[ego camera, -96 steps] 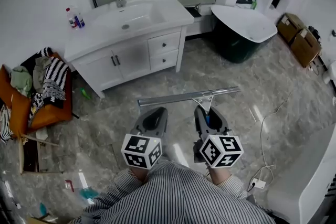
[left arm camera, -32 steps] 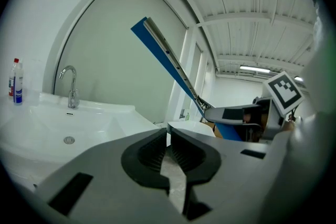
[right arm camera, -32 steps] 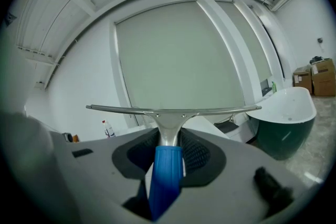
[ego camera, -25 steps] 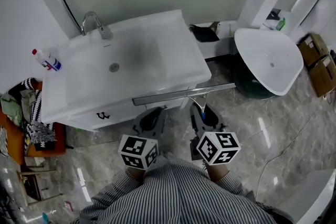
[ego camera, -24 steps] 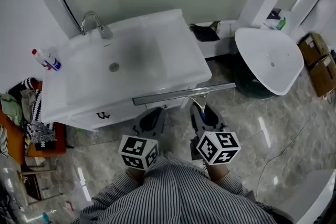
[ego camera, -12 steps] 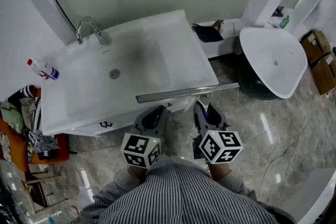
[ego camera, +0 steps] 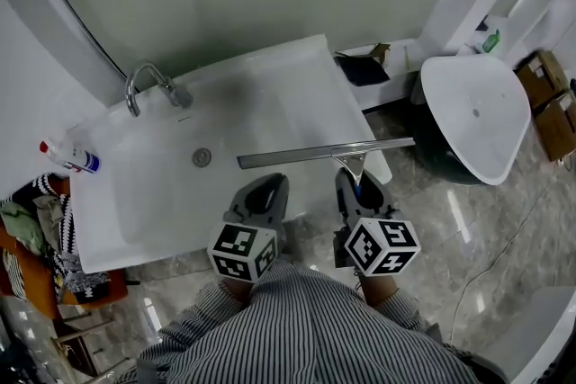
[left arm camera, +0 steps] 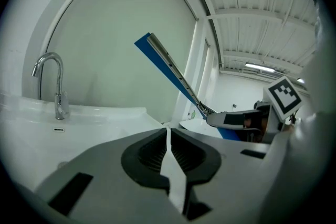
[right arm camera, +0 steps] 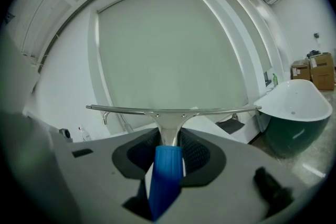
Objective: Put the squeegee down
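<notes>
The right gripper (ego camera: 358, 186) pinches the squeegee (ego camera: 326, 153) by its blue handle (right arm camera: 167, 165), clamped between both jaws. The squeegee sticks out ahead of the gripper, its long metal blade lying crosswise over the front right part of the white washbasin (ego camera: 153, 193). The left gripper (ego camera: 261, 196) hangs just beside it, jaws pressed together on nothing. A tap (ego camera: 148, 85) stands at the basin's back.

squeegee (ego camera: 324, 152): shiny metal bar, blue plastic handle | basin (ego camera: 162, 193): glossy white | floor (ego camera: 468, 229): polished stone-look | shirt (ego camera: 297, 328): striped cloth
</notes>
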Demonstrator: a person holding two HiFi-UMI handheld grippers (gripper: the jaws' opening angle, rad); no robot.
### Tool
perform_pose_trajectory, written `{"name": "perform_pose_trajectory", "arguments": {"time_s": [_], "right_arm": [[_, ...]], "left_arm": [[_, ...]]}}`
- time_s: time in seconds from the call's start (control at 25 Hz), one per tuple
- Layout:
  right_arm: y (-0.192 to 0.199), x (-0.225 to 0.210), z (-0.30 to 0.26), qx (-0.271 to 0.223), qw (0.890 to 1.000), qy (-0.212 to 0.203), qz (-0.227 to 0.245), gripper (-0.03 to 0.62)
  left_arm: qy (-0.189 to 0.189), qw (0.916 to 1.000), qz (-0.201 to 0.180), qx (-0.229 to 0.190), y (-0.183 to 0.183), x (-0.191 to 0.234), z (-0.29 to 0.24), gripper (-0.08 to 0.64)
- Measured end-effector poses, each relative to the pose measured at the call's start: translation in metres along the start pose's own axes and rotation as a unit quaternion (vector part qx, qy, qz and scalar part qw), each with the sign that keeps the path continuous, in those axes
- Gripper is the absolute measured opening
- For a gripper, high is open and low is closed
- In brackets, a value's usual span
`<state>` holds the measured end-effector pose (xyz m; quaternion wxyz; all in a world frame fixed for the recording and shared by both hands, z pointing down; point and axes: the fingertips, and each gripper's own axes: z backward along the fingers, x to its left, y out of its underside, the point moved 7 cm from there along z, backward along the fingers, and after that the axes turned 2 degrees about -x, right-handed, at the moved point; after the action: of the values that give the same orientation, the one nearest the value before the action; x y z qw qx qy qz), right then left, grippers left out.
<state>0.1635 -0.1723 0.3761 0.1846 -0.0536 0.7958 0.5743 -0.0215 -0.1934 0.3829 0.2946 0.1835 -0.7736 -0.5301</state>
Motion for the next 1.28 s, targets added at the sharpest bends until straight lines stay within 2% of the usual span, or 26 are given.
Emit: {"name": "perform_pose_trajectory", "arguments": {"time_s": [0.28,0.56,0.88,1.28], "right_arm": [[-0.019,0.008,-0.054,-0.002,1.000,0.014,0.004,0.121],[-0.018,0.017,-0.089,0.012,1.000,0.020,0.010,0.121],[-0.024,0.018,-0.111,0.027,0.999,0.006,0.024,0.121],[-0.043,0.002,-0.143,0.040,0.998,-0.029,0.030,0.121]], "left_arm": [[0.022,0.9997,-0.002,0.006,-0.025,0.041,-0.036,0.032],[0.036,0.9991,0.011,0.019,-0.025,0.071,-0.055,0.032],[0.012,0.9992,0.034,0.017,-0.028,0.088,-0.063,0.032],[-0.028,0.9987,0.042,-0.006,-0.045,0.101,-0.085,0.032]]}}
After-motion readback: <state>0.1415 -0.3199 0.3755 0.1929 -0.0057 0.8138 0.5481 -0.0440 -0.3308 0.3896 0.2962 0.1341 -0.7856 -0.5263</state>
